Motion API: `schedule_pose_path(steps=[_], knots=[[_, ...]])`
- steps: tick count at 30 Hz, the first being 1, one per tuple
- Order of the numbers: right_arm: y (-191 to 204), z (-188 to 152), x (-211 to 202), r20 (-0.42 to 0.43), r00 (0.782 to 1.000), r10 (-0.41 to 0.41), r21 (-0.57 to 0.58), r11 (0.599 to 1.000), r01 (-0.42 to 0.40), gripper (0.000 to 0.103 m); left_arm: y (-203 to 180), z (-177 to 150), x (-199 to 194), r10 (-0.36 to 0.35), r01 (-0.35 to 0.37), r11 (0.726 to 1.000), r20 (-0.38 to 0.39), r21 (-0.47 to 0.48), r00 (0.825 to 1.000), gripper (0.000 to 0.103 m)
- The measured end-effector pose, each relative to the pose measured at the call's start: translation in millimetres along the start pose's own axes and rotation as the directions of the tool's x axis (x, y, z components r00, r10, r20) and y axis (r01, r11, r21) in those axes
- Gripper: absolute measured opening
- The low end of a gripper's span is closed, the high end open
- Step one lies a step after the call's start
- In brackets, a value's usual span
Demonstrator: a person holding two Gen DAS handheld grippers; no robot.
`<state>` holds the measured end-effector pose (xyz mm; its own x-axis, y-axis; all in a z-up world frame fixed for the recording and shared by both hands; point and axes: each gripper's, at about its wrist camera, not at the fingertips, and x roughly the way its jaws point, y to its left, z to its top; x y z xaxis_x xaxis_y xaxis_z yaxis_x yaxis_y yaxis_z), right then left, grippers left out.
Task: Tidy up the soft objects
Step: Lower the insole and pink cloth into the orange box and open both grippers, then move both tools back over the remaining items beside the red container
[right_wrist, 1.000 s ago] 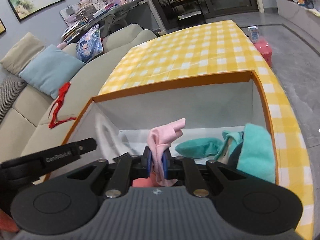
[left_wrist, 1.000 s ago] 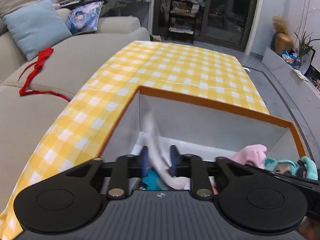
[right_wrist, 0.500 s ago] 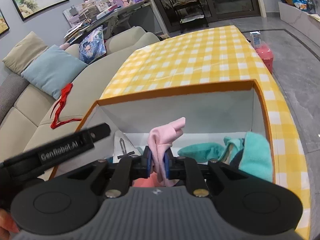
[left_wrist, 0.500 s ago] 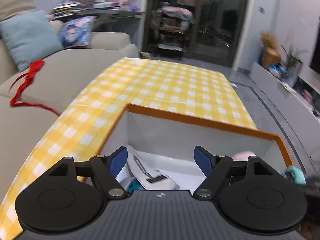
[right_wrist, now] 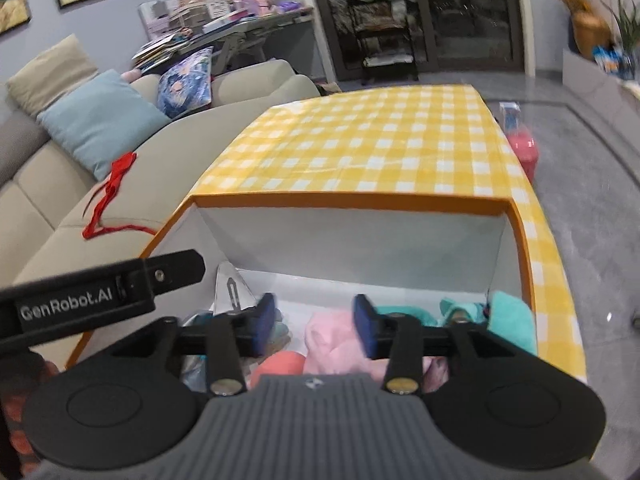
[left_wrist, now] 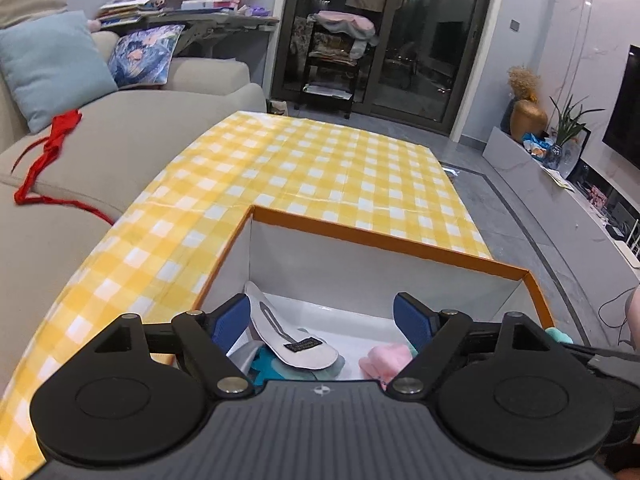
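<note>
An orange-rimmed box (left_wrist: 360,236) with white walls stands at the near end of the table. Inside lie a white insole-shaped piece with a grey stripe and a black label (left_wrist: 292,340), a pink cloth (left_wrist: 386,360) and teal fabric (left_wrist: 272,364). My left gripper (left_wrist: 320,320) hovers over the box, its jaws still opening wide with nothing between the pads. My right gripper (right_wrist: 315,324) is opening too. The pink cloth (right_wrist: 328,340) lies loose below its pads, untouched. A teal cloth (right_wrist: 512,320) sits at the box's right wall (right_wrist: 516,248).
The table wears a yellow checked cloth (left_wrist: 320,168). A beige sofa (left_wrist: 120,140) with cushions and a red ribbon (left_wrist: 48,152) runs along the left. A pink container (right_wrist: 522,152) stands on the floor at right. A black shelf rack (left_wrist: 332,68) is by the glass doors.
The left jaws spread and let go of the white piece, which dropped into the box. The right jaws, shut on the pink cloth before, parted, and the cloth sank into the box.
</note>
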<state>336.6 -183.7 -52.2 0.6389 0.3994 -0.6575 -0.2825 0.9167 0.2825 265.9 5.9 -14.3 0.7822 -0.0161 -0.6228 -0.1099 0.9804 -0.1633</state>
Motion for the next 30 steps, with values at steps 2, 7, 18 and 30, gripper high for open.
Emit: schedule_pose_path(steps=[2,7,18,30], knots=[[6.4,-1.6,-1.0,0.01,1.0,-0.011,-0.041,0.999,0.011,0.076,1.6,1.0,-2.9,-0.001,0.001,1.0,0.006,0.001,1.0,0.095],[14.0,-7.8,-0.2,0.056,0.998,-0.037,-0.111,0.993,0.043,0.1,6.8,4.1,-7.2,-0.014,0.015,1.0,0.006,-0.017,1.0,0.096],[21.2,-4.4,-12.7,0.107,0.991,-0.077,-0.111,0.99,0.089,0.1,18.6,8.4,-17.3,-0.057,0.053,0.992,-0.029,-0.115,0.998,0.096],[56.7,-12.4,-70.0,0.257,0.949,-0.183,-0.223,0.944,0.242,0.1,25.8,2.6,-74.6,-0.064,0.064,0.994,0.001,-0.093,0.998,0.096]])
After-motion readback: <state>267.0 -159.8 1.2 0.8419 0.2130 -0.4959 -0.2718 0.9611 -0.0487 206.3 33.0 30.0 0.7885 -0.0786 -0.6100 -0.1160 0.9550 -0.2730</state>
